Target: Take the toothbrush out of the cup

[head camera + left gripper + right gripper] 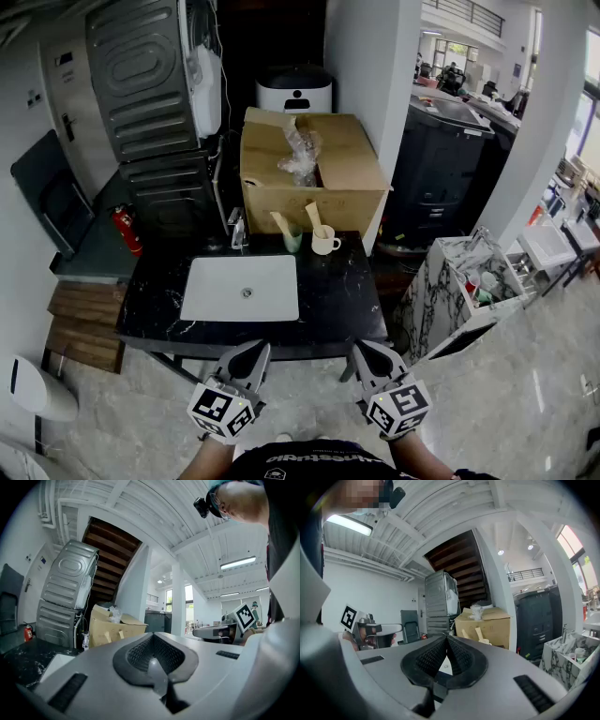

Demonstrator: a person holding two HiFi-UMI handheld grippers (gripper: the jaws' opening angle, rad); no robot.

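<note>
On the black counter, behind the white sink, stand a green cup and a white mug. A pale toothbrush leans out of the green cup, and another toothbrush stands in the mug. Both brushes show small against the cardboard box in the left gripper view and the right gripper view. My left gripper and right gripper hang side by side off the counter's front edge, well short of the cups. Each is shut with nothing between its jaws.
A faucet stands at the sink's back left. A large cardboard box sits right behind the cups. Stacked grey machines and a red fire extinguisher are at the left. A marble side unit stands at the right.
</note>
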